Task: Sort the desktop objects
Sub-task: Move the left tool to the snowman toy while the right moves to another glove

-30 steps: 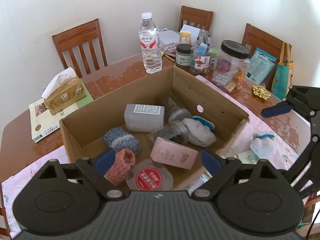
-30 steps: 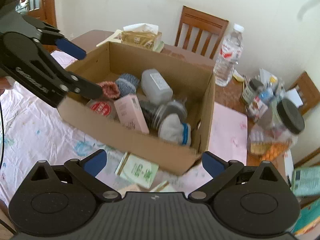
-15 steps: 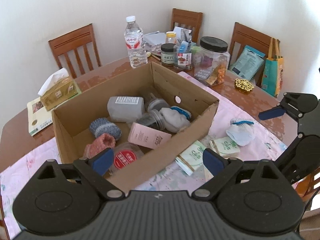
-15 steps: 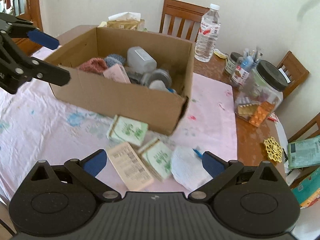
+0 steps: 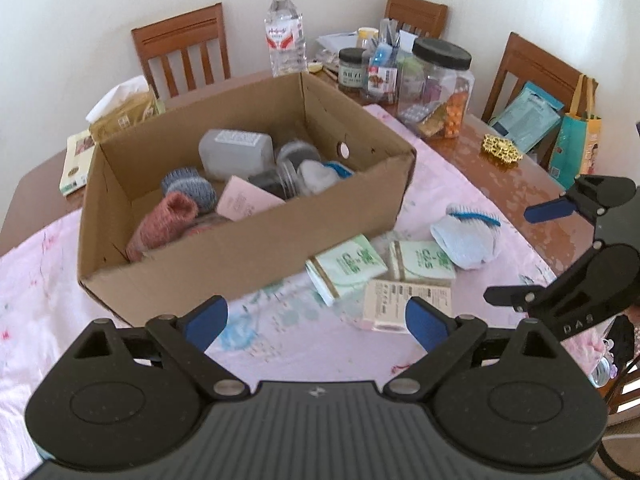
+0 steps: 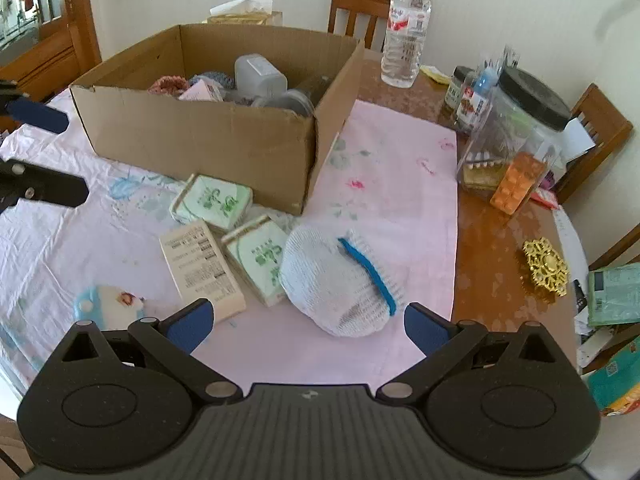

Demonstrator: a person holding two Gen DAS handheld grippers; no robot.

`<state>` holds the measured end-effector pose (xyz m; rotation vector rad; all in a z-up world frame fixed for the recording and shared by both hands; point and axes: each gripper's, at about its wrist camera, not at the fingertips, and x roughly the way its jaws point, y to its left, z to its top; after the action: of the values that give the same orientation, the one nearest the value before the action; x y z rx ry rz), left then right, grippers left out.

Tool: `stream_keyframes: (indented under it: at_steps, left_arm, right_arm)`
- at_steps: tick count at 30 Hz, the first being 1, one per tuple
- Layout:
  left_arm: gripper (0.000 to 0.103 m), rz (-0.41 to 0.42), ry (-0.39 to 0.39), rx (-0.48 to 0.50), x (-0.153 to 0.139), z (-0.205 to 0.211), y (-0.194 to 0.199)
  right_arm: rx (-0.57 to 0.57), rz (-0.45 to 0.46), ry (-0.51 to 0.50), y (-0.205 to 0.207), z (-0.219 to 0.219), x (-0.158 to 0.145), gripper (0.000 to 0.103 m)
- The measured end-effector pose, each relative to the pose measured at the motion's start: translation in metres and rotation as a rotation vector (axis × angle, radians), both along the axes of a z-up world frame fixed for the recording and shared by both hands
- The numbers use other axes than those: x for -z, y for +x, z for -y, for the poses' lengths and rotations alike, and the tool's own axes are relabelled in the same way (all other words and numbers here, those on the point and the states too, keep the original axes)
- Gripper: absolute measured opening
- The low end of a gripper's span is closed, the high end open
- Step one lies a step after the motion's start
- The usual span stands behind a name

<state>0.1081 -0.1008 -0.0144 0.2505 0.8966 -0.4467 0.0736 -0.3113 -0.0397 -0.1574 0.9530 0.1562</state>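
Sorting is being carried out around a corrugated cardboard box [image 5: 248, 256], which is being used as the collecting bin: a pink knitted sock [image 5: 164, 226], a frosted plastic bottle [image 5: 236, 154] and a pink carton [image 5: 246, 202] are already lying inside. Both the left gripper [image 5: 316, 322] and the right gripper [image 6: 308, 320] are being held wide and empty. A soft ribbed white sock [image 6: 336, 280] and flat green packets [image 6: 212, 200] are being left on the pink cloth [image 6: 396, 184], just beside the box.

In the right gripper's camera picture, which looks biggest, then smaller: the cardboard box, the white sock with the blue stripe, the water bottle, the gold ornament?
1. cardboard box
2. white sock, though it lies nearest the camera
3. water bottle
4. gold ornament
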Motion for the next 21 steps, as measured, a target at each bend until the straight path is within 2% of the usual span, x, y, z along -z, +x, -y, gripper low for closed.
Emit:
stream_keyframes:
  at_steps: [15, 21]
  left_arm:
    - [0.096, -0.12, -0.03, -0.134, 0.051, 0.035, -0.032]
    - [0.096, -0.132, -0.021, -0.175, 0.072, 0.043, -0.045]
  right_arm:
    - [-0.111, -0.033, 0.035, 0.006, 0.028, 0.024, 0.103]
    - [-0.153, -0.05, 0.032, 0.005, 0.03, 0.034, 0.103]
